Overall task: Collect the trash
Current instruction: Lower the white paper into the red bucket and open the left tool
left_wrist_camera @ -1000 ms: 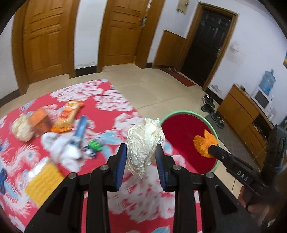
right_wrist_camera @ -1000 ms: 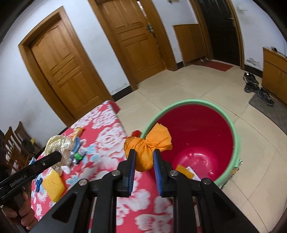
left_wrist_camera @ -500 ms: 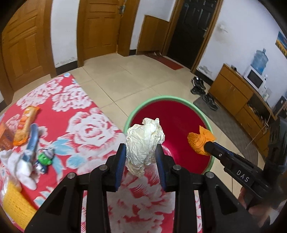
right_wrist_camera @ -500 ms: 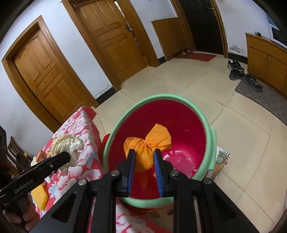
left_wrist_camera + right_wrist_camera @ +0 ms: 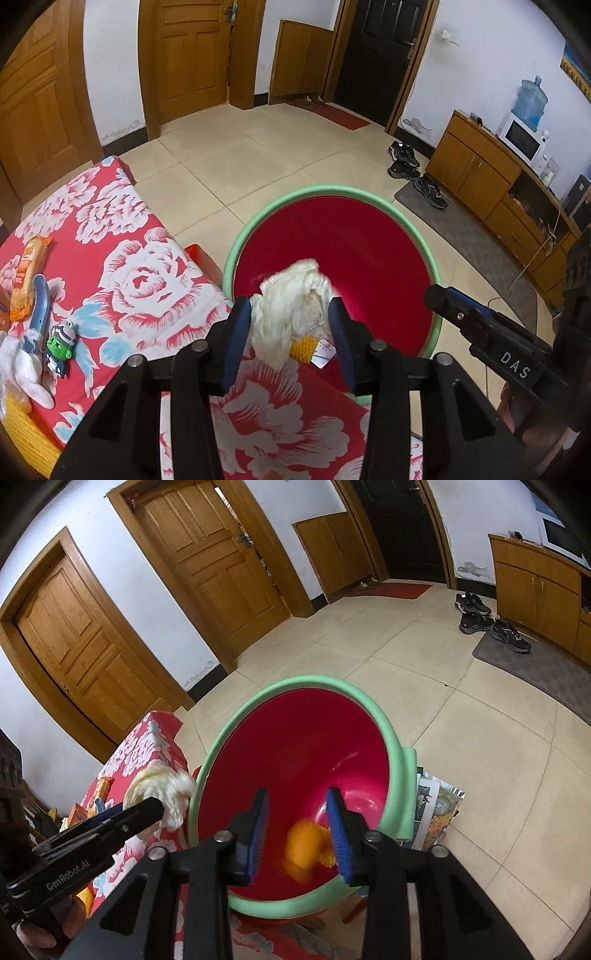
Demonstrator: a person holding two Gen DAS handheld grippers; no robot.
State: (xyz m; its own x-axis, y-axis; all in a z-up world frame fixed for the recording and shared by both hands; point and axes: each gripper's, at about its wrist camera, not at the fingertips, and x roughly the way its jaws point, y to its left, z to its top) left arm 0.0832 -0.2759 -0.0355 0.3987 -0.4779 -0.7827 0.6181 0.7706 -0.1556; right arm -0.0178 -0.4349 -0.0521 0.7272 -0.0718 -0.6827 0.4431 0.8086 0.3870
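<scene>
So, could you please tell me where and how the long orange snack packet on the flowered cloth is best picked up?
Probably from above, pinching across its narrow width at the far half: the orange snack packet lies flat on the cloth, and a blue item crowds its near end.
</scene>
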